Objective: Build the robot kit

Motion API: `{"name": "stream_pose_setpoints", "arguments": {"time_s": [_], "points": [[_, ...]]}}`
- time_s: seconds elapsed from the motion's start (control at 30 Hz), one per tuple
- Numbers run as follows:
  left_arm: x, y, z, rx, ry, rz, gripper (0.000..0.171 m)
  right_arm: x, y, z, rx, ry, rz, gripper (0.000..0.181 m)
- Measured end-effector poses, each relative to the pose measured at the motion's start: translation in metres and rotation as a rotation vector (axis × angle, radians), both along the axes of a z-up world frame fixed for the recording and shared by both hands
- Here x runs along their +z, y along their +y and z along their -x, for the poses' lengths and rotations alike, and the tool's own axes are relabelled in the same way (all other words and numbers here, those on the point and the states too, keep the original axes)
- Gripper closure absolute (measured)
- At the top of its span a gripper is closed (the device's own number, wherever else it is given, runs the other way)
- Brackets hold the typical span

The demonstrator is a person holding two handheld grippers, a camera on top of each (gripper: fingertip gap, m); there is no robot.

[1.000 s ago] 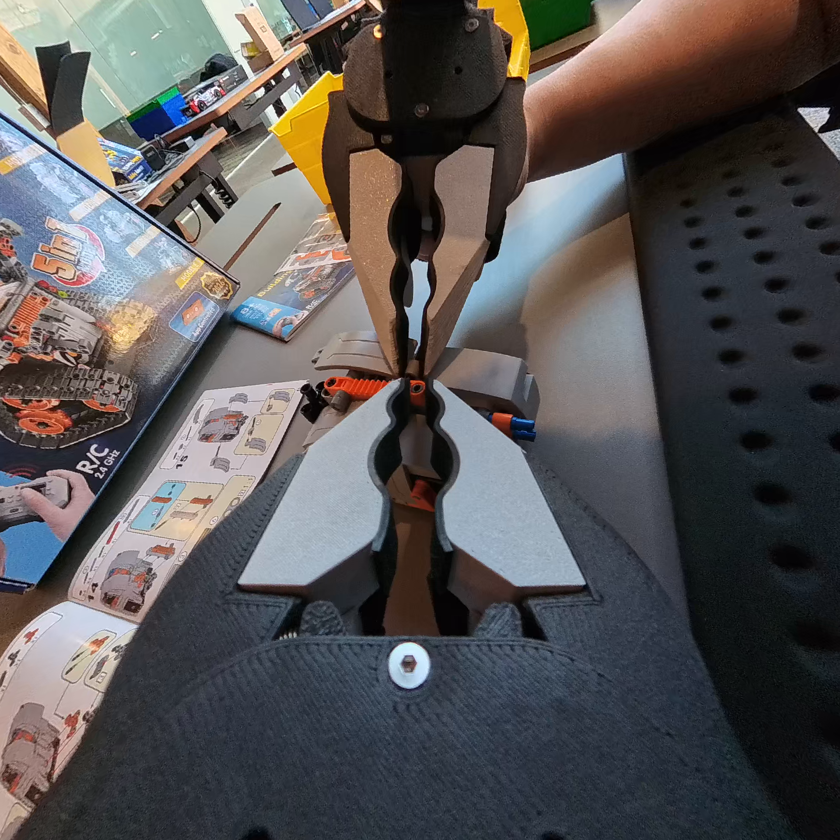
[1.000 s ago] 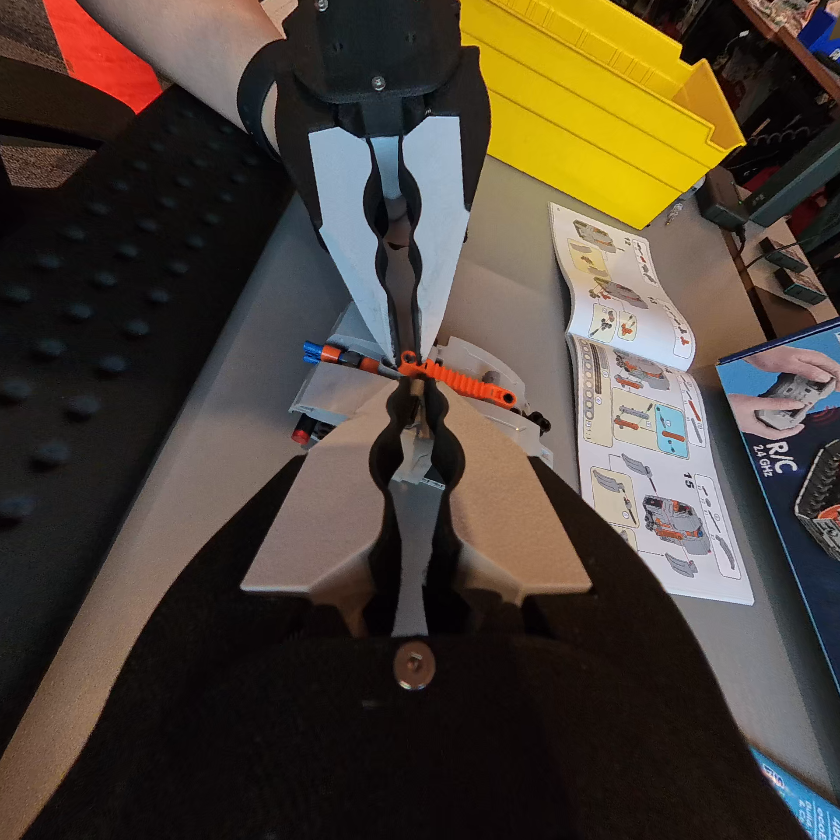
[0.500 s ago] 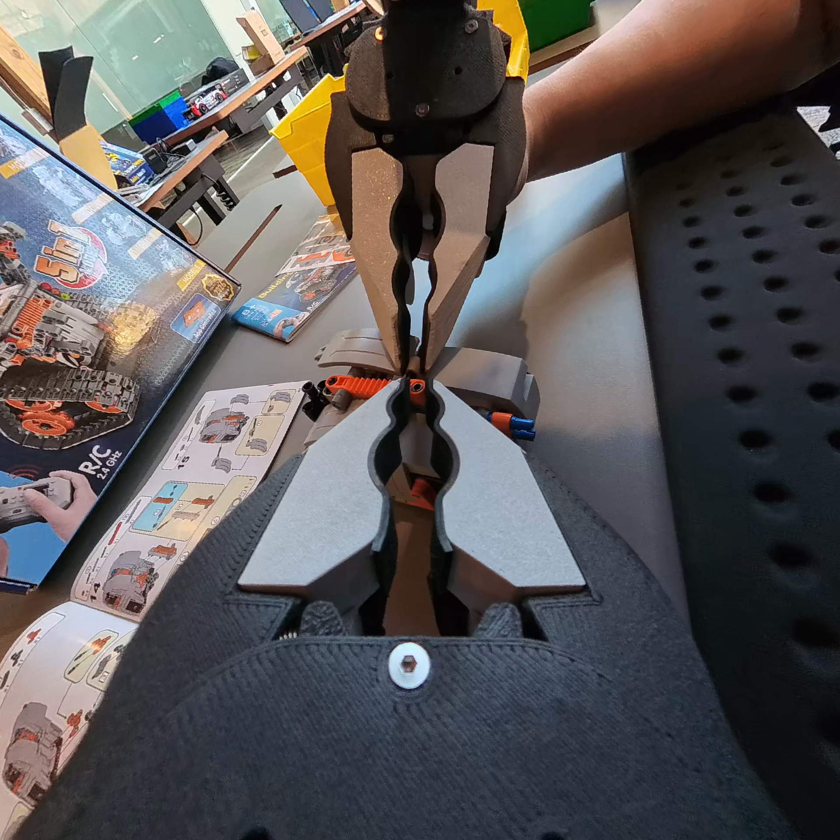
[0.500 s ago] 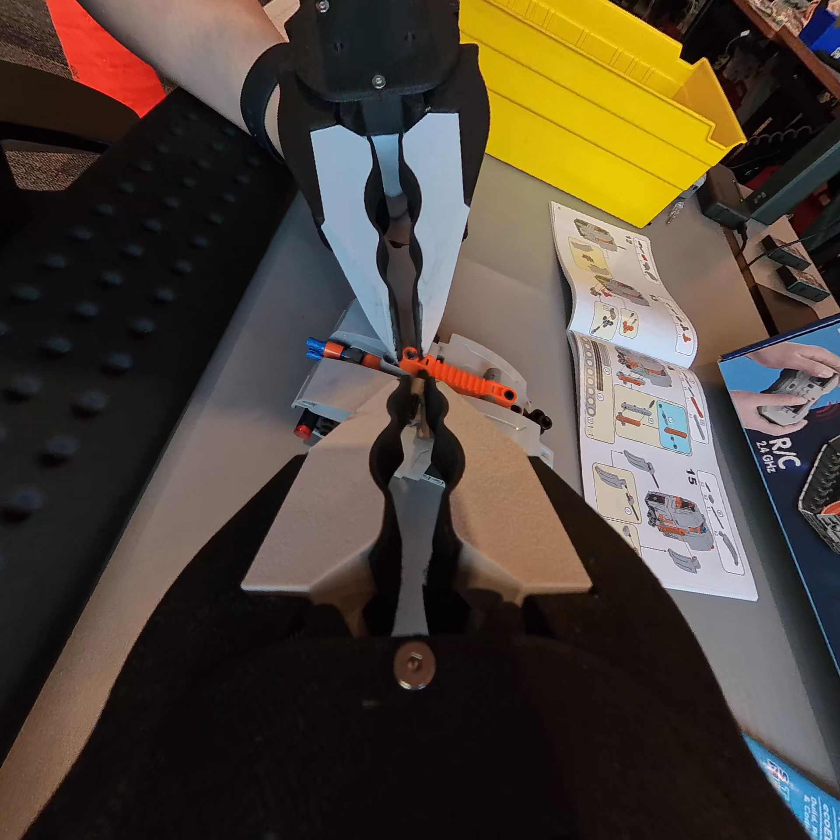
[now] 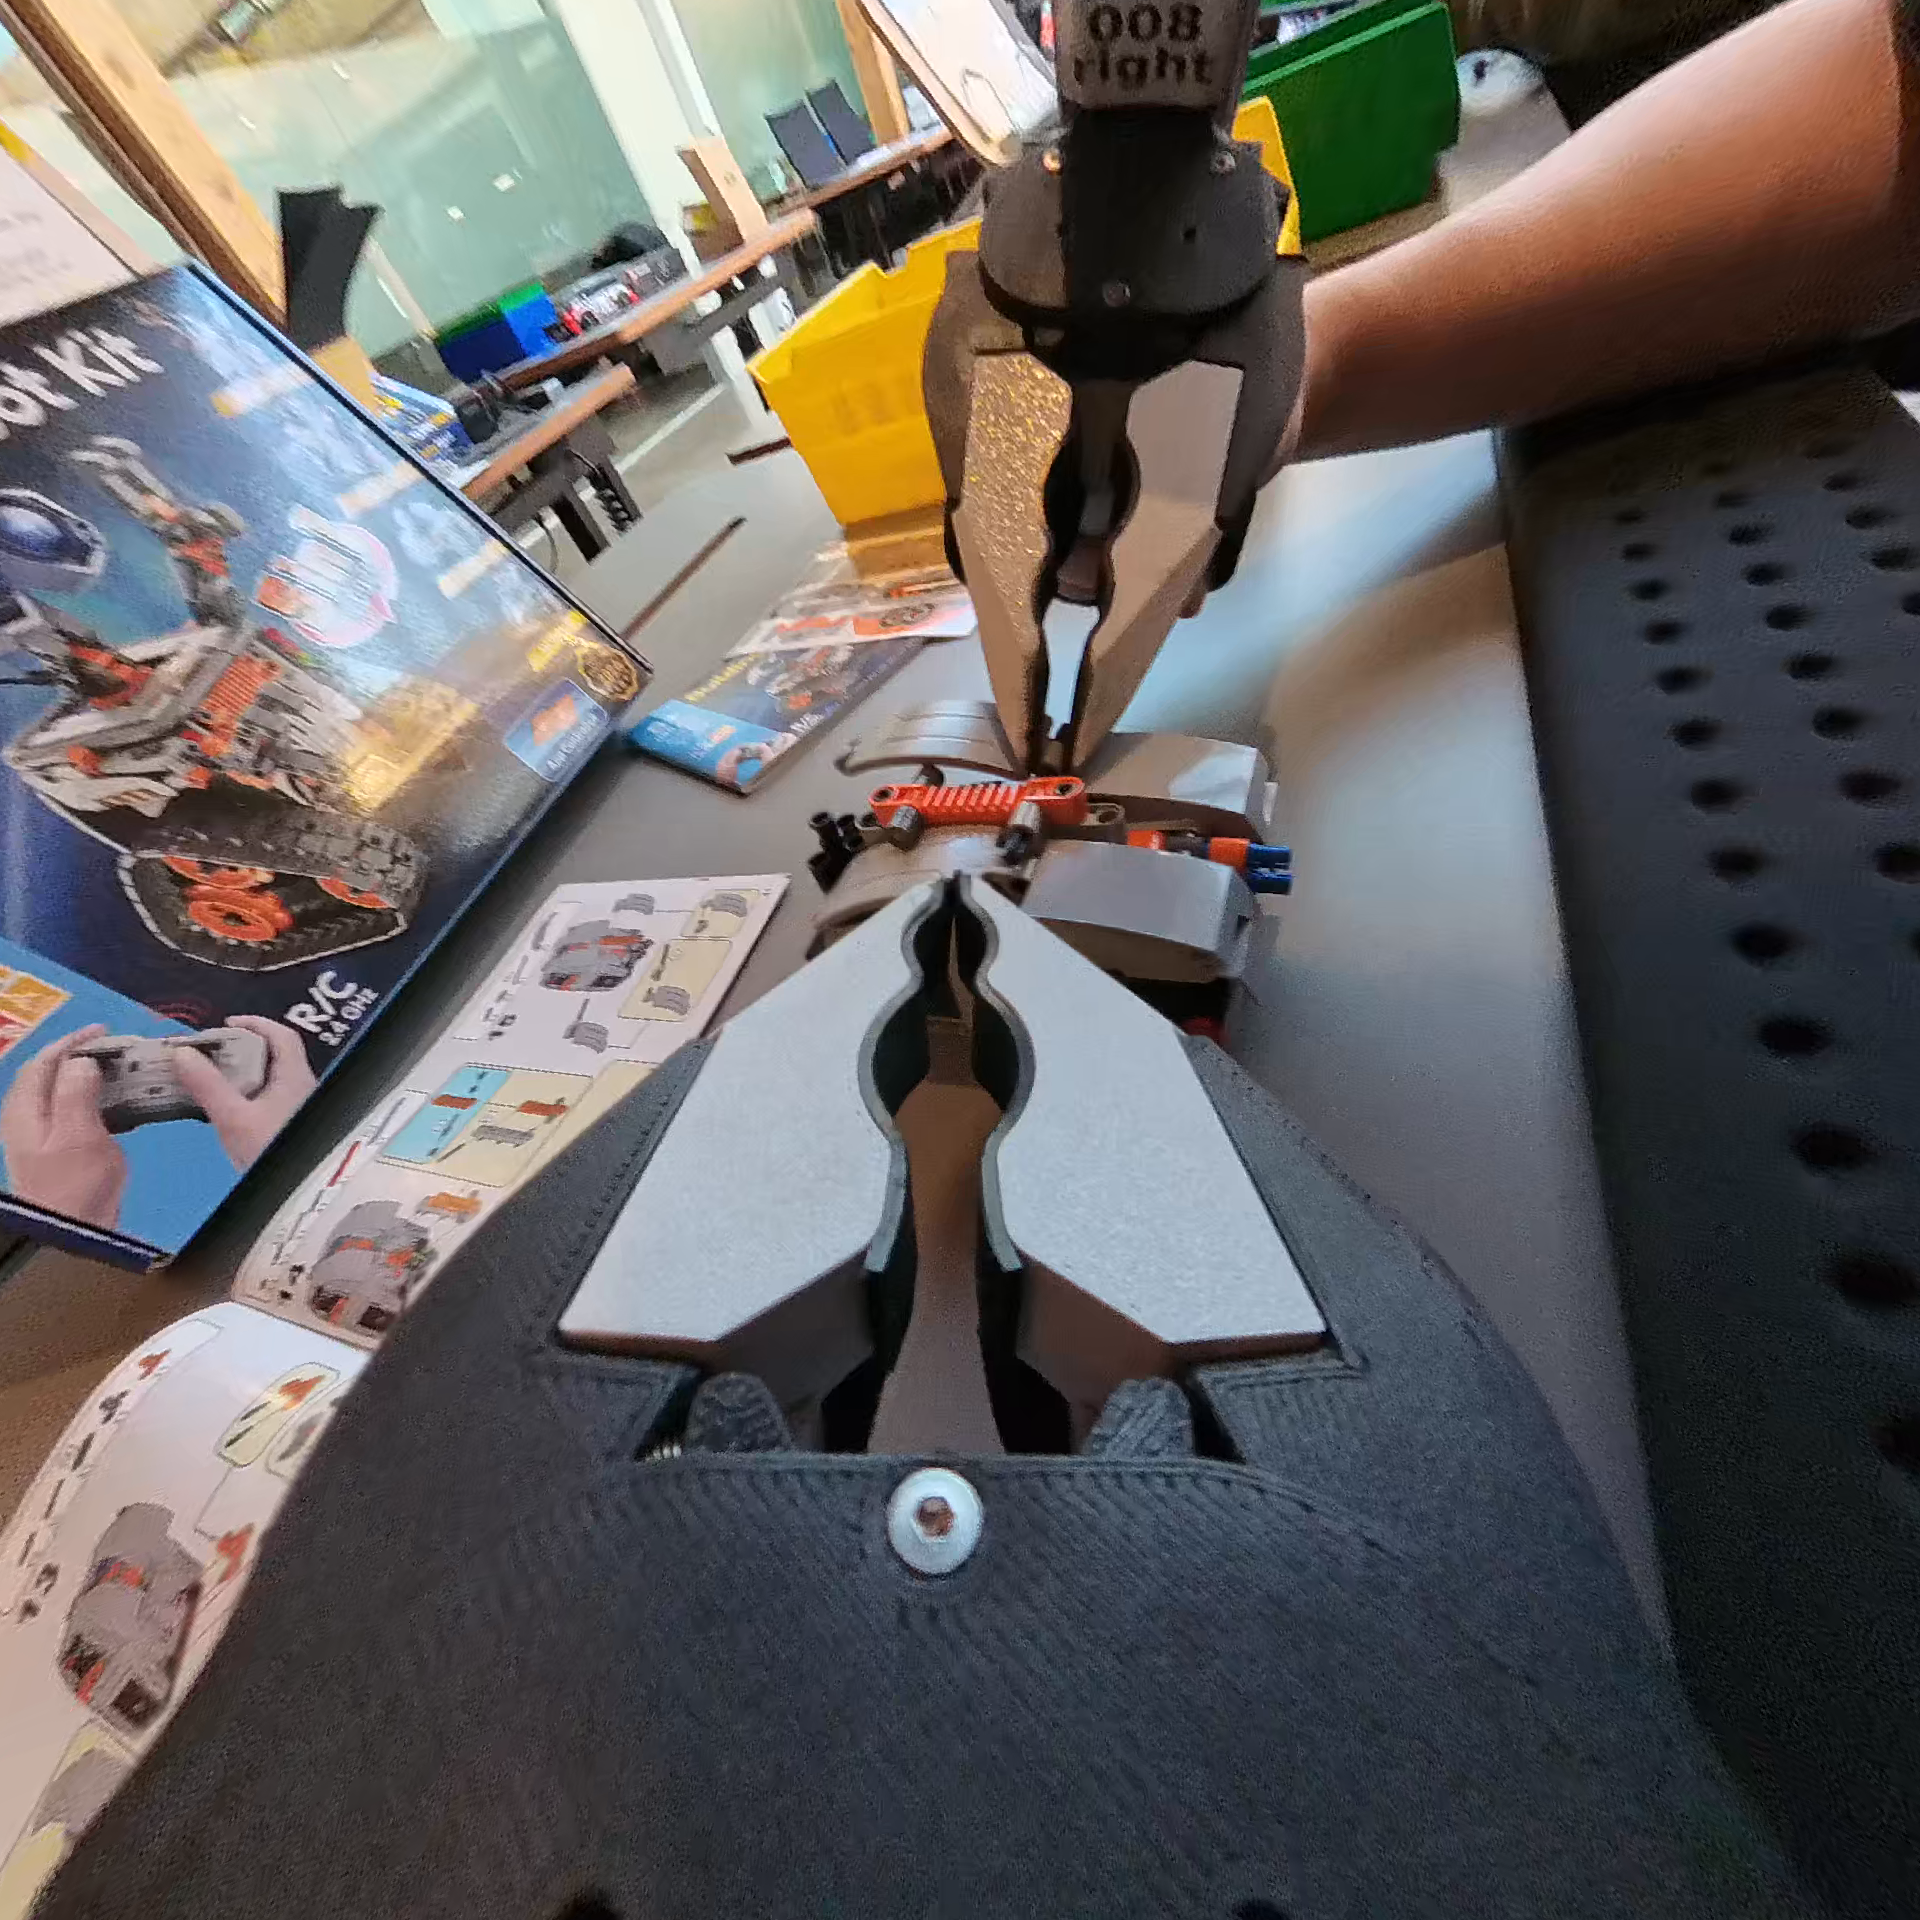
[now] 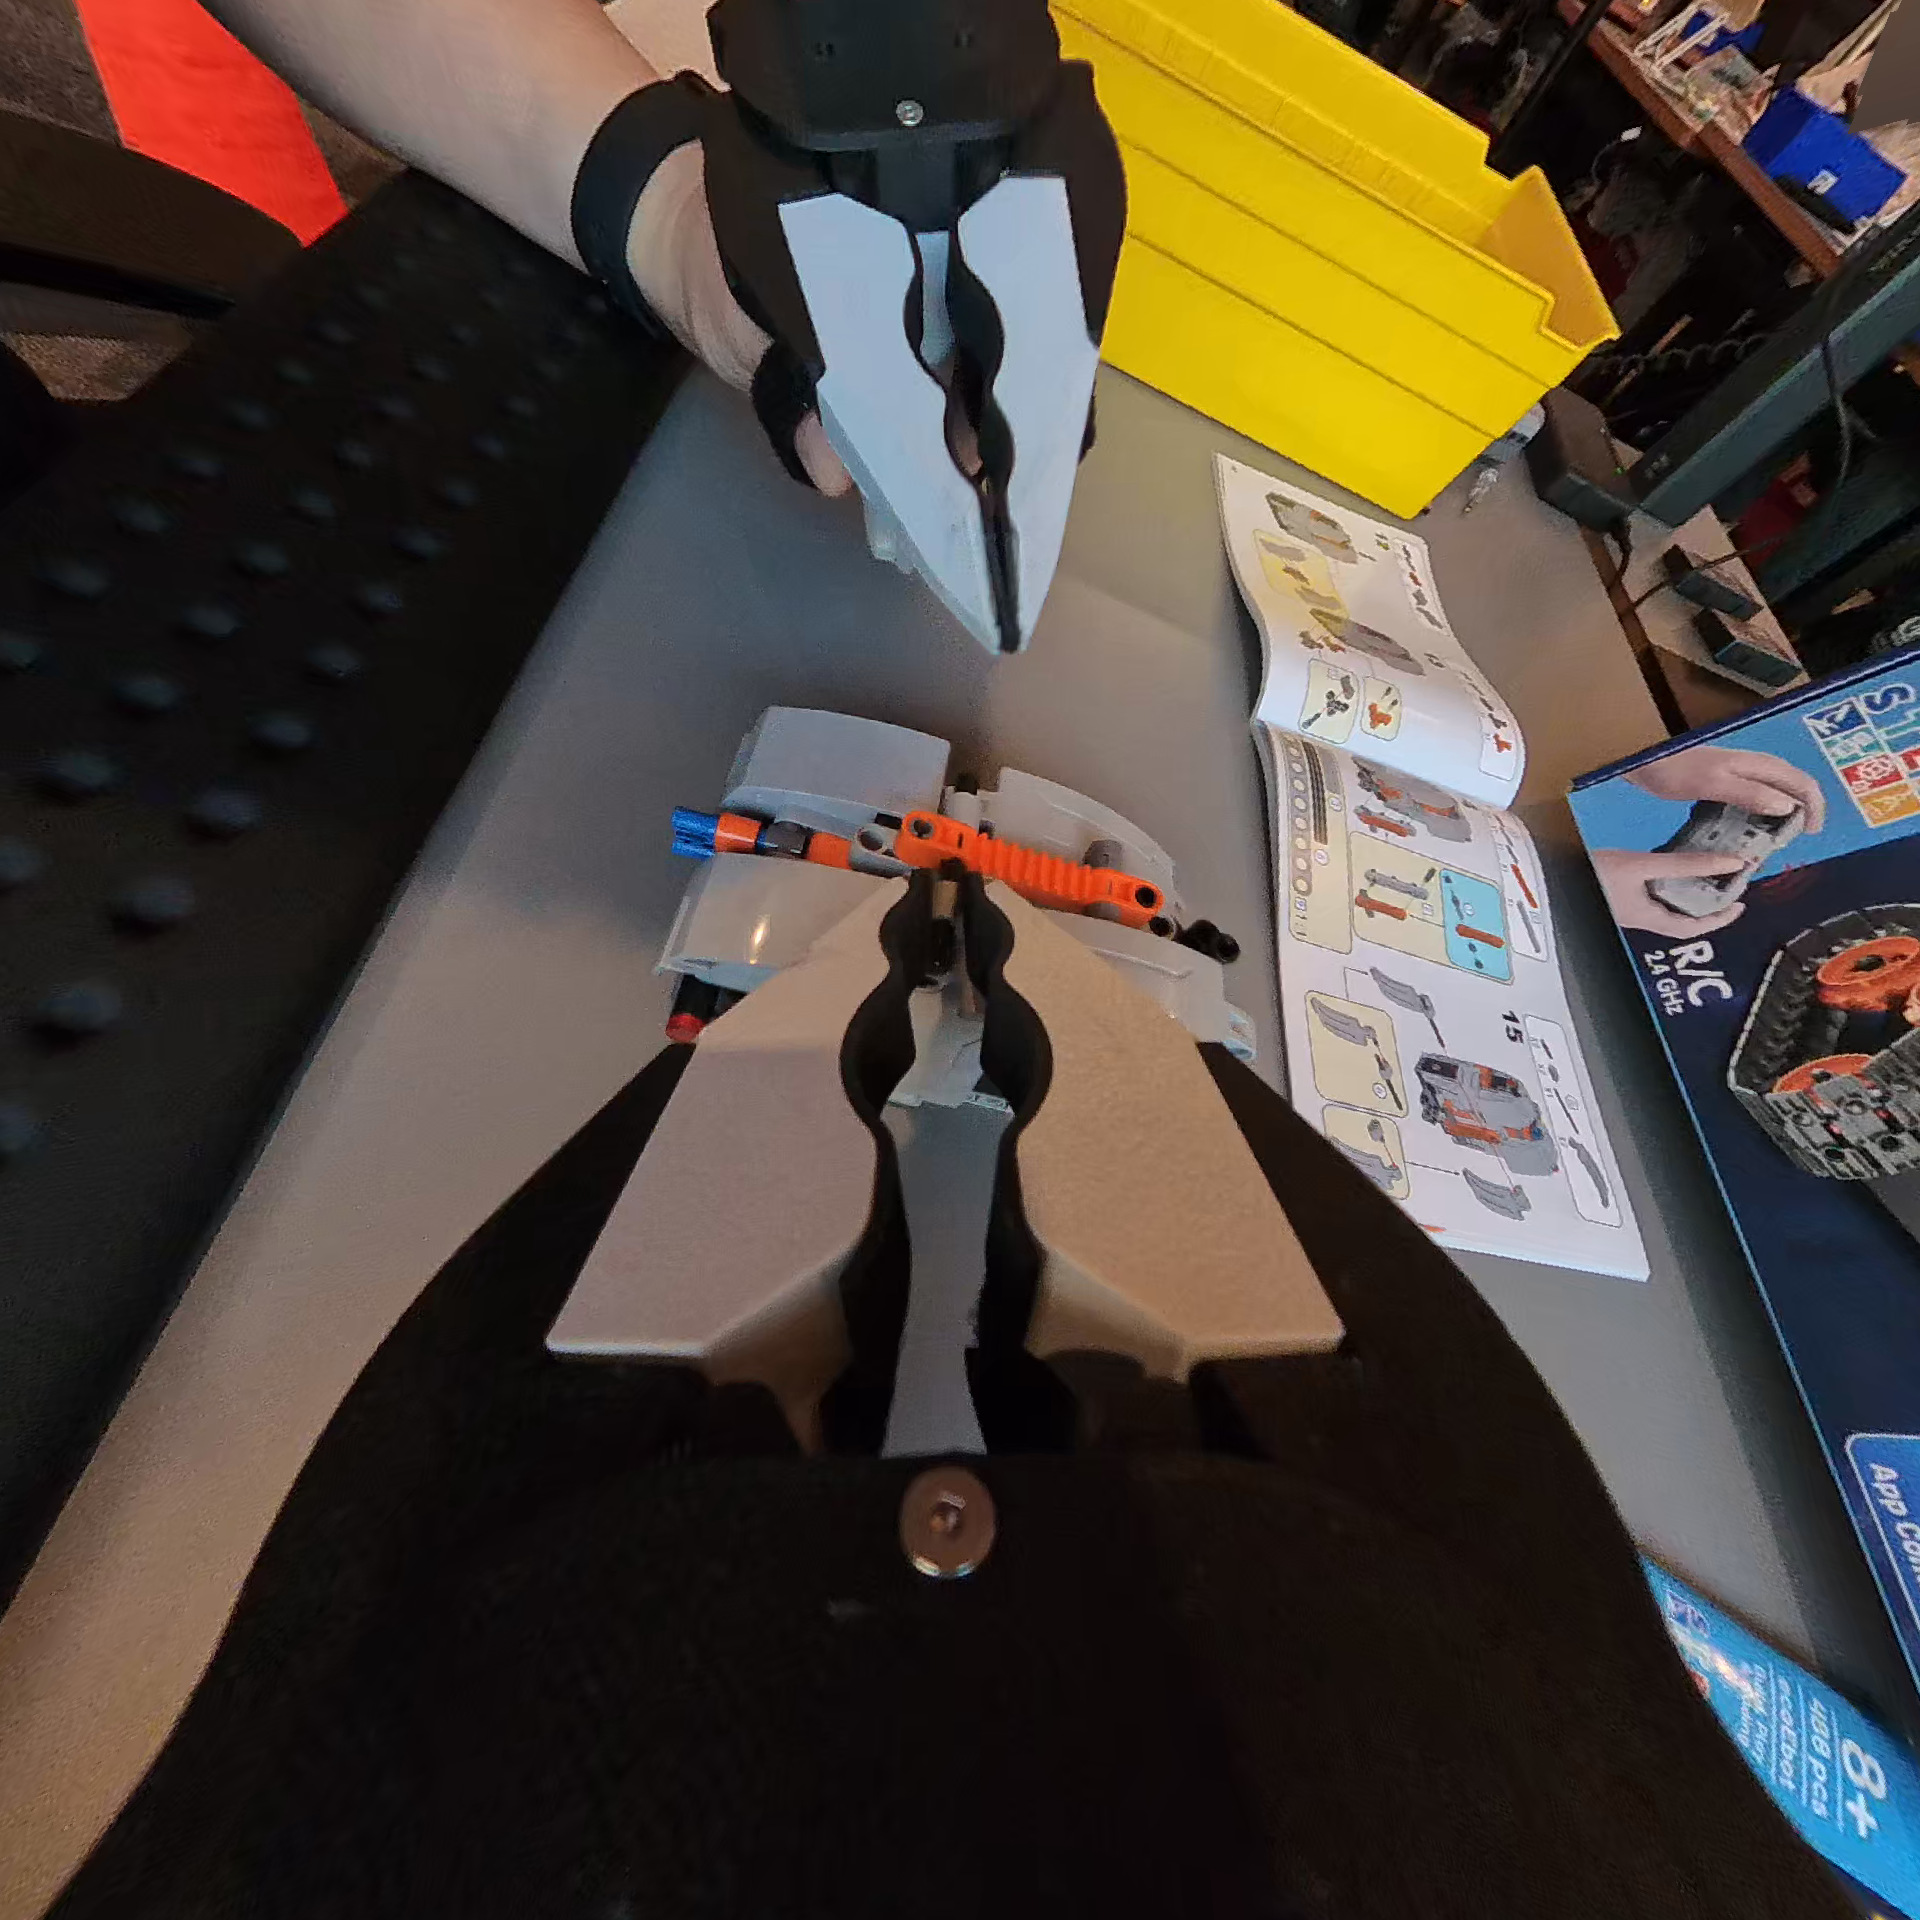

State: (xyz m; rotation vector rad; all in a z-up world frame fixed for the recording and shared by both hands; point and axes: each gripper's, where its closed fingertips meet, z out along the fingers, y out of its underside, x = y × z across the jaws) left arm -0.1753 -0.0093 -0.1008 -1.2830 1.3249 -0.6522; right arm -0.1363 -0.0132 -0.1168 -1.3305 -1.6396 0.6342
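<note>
While both wrist cameras look down on a grey table (image 6: 582, 997), a half-built grey brick model (image 6: 831, 769) sits at its middle between the two handheld grippers. Across the model's top lies an orange toothed beam (image 6: 1023, 860), joined at one end to an axle tipped with orange and blue (image 6: 717, 829). The right gripper (image 6: 948, 881) has its jaws drawn close around a thin grey pin standing just under the orange beam, pinching it at the tips. The left gripper (image 6: 1006, 636) hangs in the air above and beyond the model, touching nothing, its jaws pressed together and holding nothing; a gloved hand (image 6: 717, 312) grips it. Beside the model, an open instruction booklet (image 6: 1434, 894) lies flat, and next to that a blue toy box (image 6: 1766, 935). A yellow bin (image 6: 1330, 260) stands at the table's far edge. A black perforated chair back (image 5: 1745, 831) runs along the table's other side.
</note>
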Motion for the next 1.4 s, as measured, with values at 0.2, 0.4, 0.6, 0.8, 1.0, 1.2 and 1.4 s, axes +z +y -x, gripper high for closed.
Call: {"name": "stream_pose_setpoints", "arguments": {"time_s": [0.2, 0.4, 0.6, 0.8, 1.0, 1.2, 1.4], "points": [[0.005, -0.003, 0.0, -0.04, -0.064, 0.104, 0.171, 0.001, 0.0, 0.0, -0.002, 0.014, 0.037, 0.176], [-0.006, -0.006, -0.007, -0.052, -0.018, 0.214, 0.163, 0.001, -0.001, 0.005, -0.012, 0.025, 0.038, 0.176], [-0.016, -0.007, -0.011, -0.047, 0.034, 0.251, 0.166, 0.001, -0.001, 0.005, -0.008, 0.044, 0.049, 0.176], [-0.016, -0.008, -0.018, -0.044, 0.038, 0.242, 0.163, 0.005, -0.001, 0.005, 0.002, 0.067, 0.037, 0.177], [-0.006, -0.008, -0.026, -0.066, 0.051, 0.108, 0.159, 0.025, 0.005, -0.004, -0.056, 0.124, 0.111, 0.177], [-0.007, -0.01, -0.044, -0.148, 0.097, 0.085, 0.156, 0.014, 0.004, -0.001, -0.128, 0.075, 0.134, 0.168], [-0.015, -0.008, -0.047, -0.19, 0.142, 0.106, 0.153, 0.002, 0.001, 0.001, -0.144, 0.045, 0.126, 0.169]]}}
